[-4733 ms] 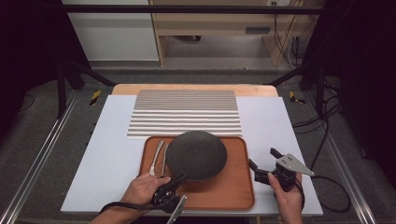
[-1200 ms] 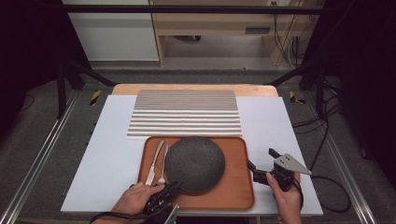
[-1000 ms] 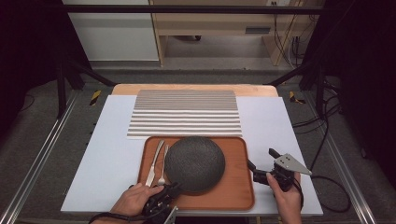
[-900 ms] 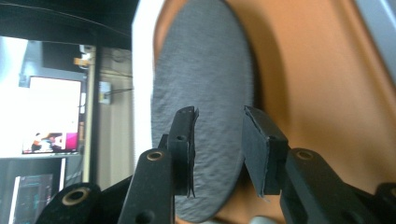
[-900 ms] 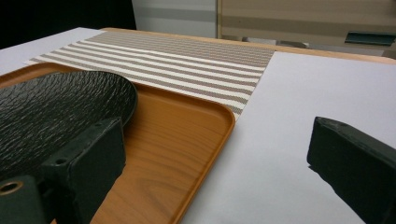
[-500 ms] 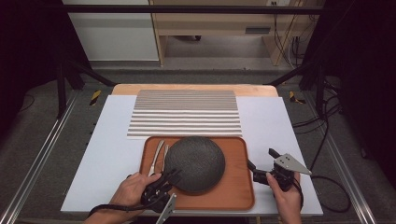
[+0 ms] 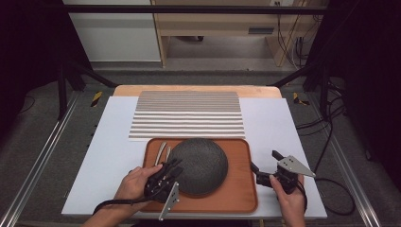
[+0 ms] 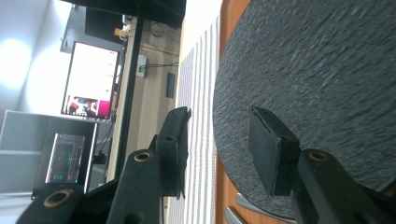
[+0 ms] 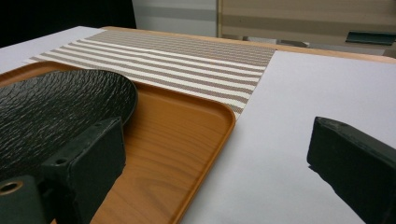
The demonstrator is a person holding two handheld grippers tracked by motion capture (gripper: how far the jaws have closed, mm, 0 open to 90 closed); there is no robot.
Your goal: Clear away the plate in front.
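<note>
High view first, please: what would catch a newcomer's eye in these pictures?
A round dark plate fills the middle of an orange tray at the table's near edge, with cutlery tucked along its left side. The left gripper sits at the plate's left rim, jaws apart and just opening further. Behind the tray lies a striped mat.

striped placemat point(image 7: 187, 115) beyond tray | cutlery point(image 7: 163, 151) on tray | white table point(image 7: 274, 123)
</note>
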